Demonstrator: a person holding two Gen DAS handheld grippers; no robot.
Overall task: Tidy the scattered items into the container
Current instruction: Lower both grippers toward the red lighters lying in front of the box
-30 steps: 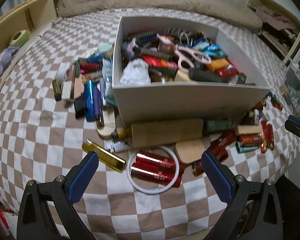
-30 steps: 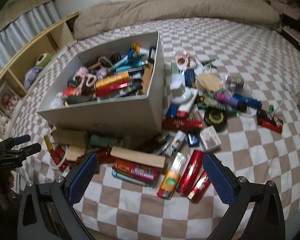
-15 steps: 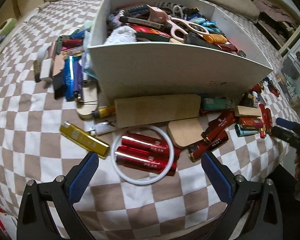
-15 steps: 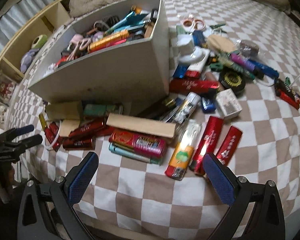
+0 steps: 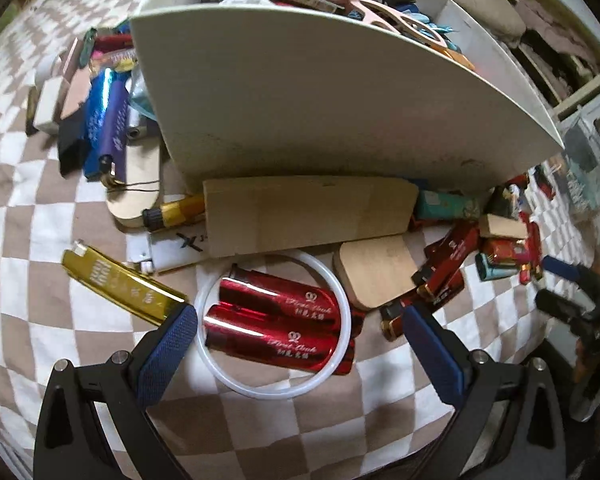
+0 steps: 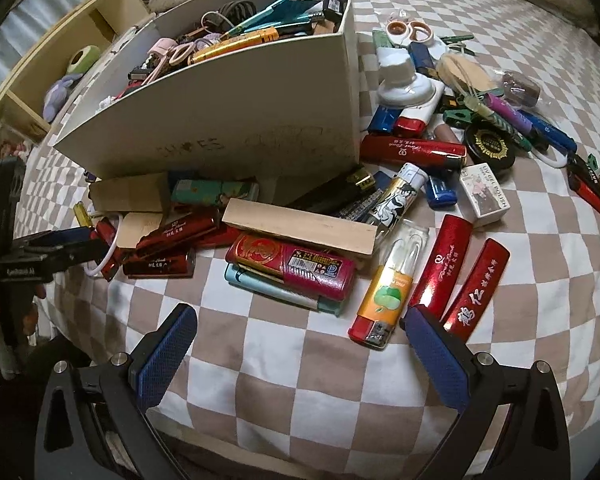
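The white box (image 6: 228, 120) on the checkered bed (image 6: 340, 400) is already piled full, but many lighters and bits lie around it near the front edge. Both the left gripper (image 5: 300, 344) and right gripper (image 6: 300, 348) are wide apart, holding nothing.

2 low, close wrist views share white box (image 5: 340, 112) front.

Lighters (image 5: 278, 322) lie inside ring (image 5: 236, 384), before box (image 5: 340, 112).
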